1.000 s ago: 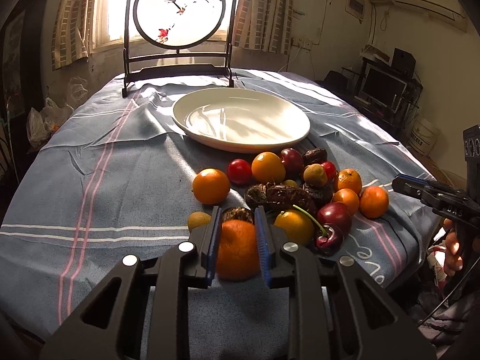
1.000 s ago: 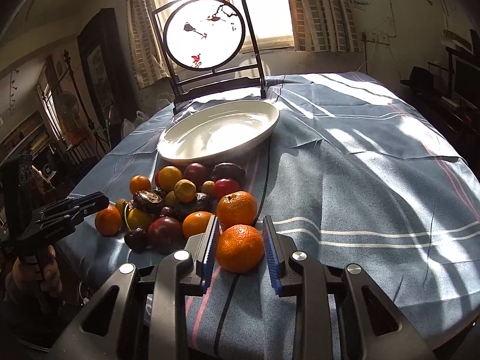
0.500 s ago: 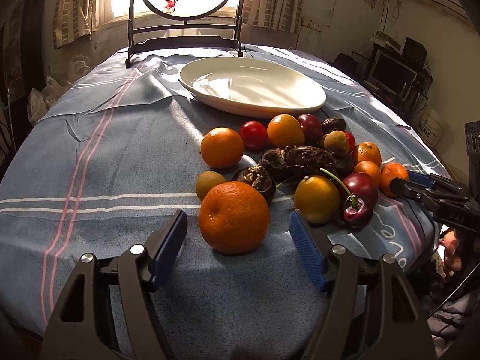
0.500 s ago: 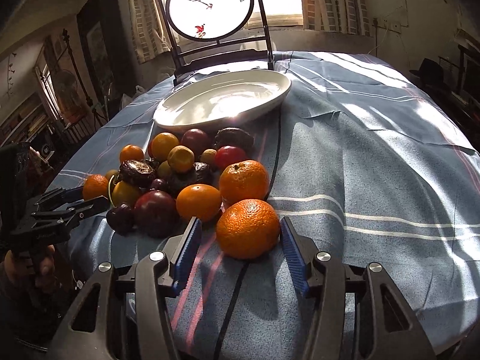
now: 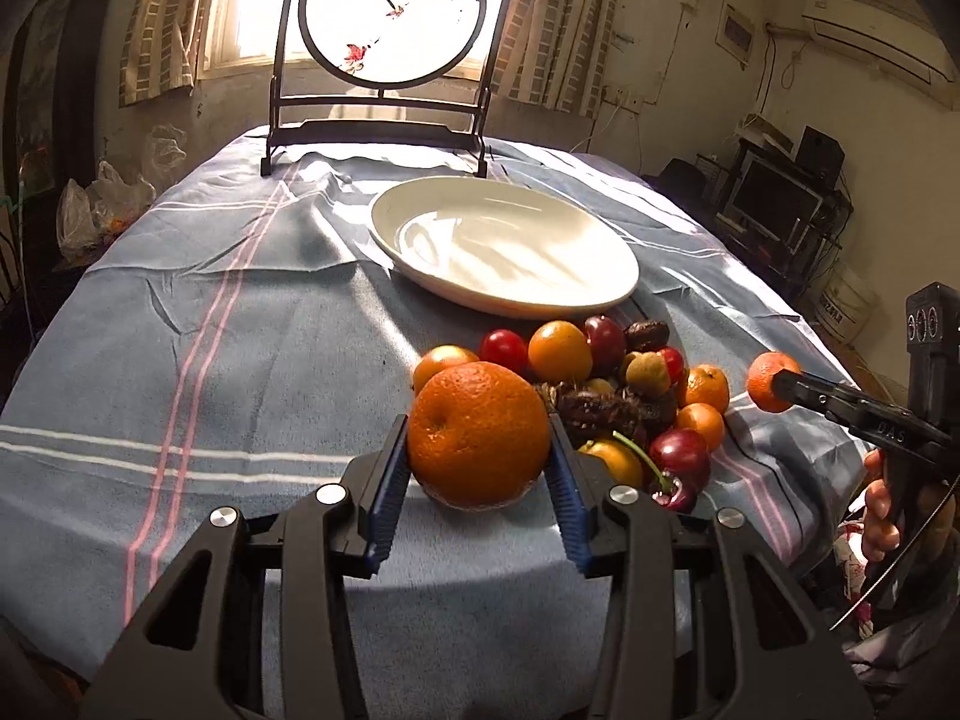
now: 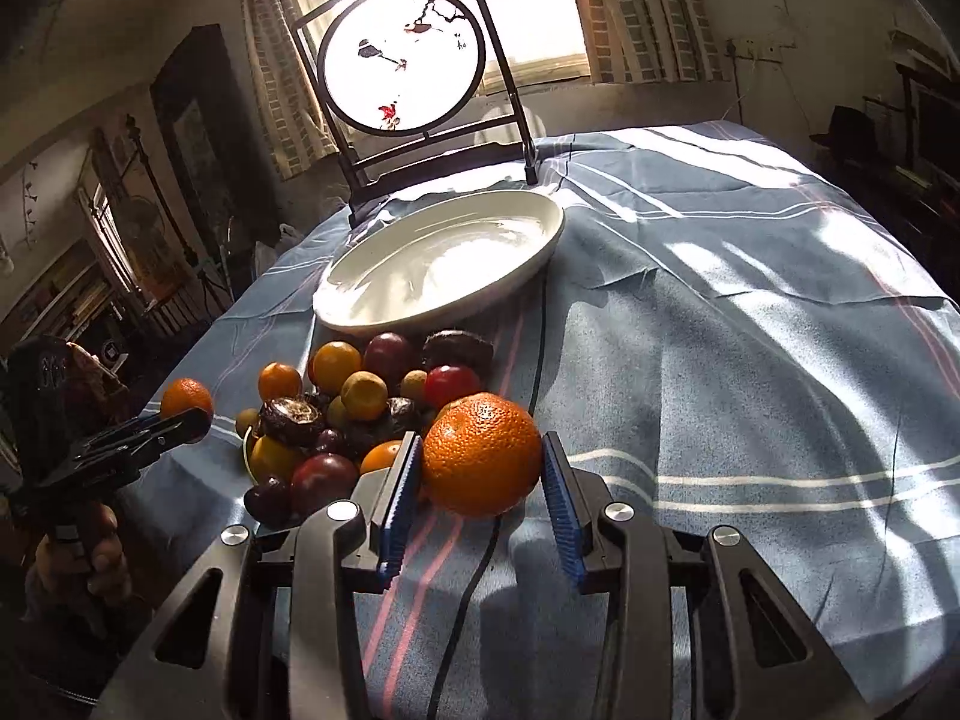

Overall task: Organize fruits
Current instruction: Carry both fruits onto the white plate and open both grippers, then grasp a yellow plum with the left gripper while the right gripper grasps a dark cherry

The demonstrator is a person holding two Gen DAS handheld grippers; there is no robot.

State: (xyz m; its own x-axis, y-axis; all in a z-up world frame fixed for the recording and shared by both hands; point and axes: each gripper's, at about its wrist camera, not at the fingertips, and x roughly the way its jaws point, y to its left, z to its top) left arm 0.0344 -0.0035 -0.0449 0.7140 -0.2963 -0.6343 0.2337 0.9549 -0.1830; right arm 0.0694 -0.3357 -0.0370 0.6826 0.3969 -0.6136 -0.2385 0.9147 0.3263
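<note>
Orange fruit clamped in each pair of tongs, with the plate bare beyond the heap.

One orange (image 5: 474, 450) sits low in the middle of the left view, pinched by the left tongs (image 5: 478, 426), whose blue pads have just closed narrow onto its sides. The second orange (image 6: 483, 468) is gripped the same way by the right tongs (image 6: 482, 444), which have also just closed. My advice is to carry both up the frame, over the fruit heap (image 5: 606, 402), keep the squeeze light, and open only once they are low over the white plate (image 5: 510, 300). Count: two held oranges, one plate and one striped worktop (image 5: 240, 360). The heap holds four more orange-skinned fruits that I can make out, and the red and dark ones overlap too much to count.
</note>
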